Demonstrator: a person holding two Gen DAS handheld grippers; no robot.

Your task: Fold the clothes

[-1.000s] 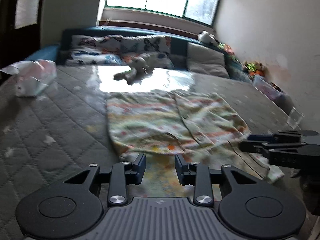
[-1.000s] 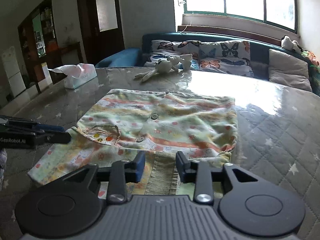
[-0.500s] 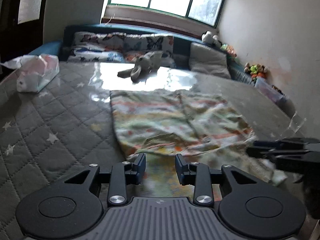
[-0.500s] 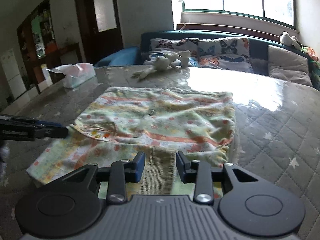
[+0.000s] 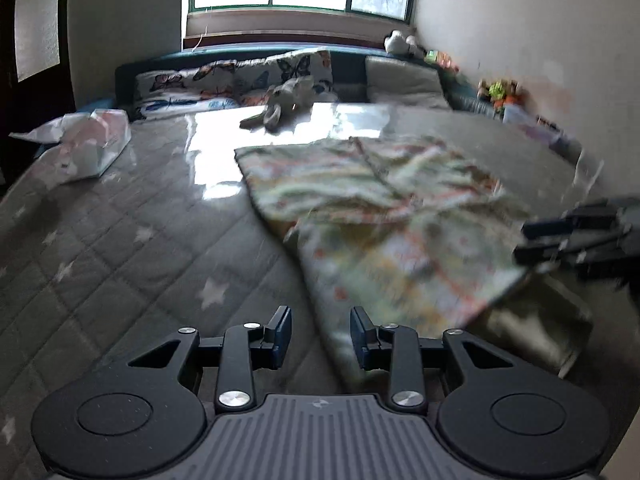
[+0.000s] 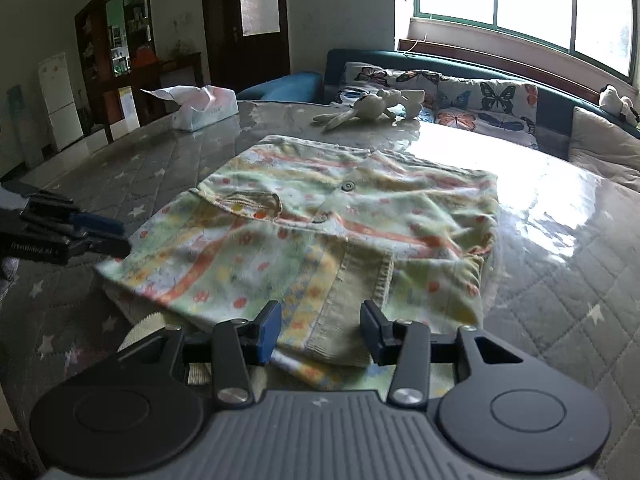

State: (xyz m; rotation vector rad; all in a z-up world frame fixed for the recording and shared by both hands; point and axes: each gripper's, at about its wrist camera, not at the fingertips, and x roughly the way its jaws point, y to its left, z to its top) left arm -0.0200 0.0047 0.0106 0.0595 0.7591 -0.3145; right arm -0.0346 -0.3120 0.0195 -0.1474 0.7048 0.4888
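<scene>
A pastel flower-print button-up garment [image 5: 380, 200] [image 6: 340, 208] lies on the quilted table [image 5: 140, 240], its lower part doubled up over the body. My left gripper [image 5: 320, 332] is open at the near left edge, and the cloth's edge runs between its fingers. In the right wrist view the left gripper [image 6: 116, 236] sits by the fold's left corner. My right gripper [image 6: 320, 330] is open, with a ribbed cuff [image 6: 352, 292] lying between its fingers. In the left wrist view the right gripper [image 5: 520, 240] is at the fold's right corner. That view is blurred.
A tissue pack [image 5: 88, 148] [image 6: 204, 108] sits at the table's far left. A plush rabbit [image 5: 284, 100] [image 6: 368, 106] lies at the far edge, with butterfly cushions [image 6: 480, 100] on a sofa behind it. Toys and boxes [image 5: 500, 92] line the right wall.
The garment's lower part has come up and over the body into a fold. My right gripper's jaws have widened. The left gripper has swung left, off most of the cloth.
</scene>
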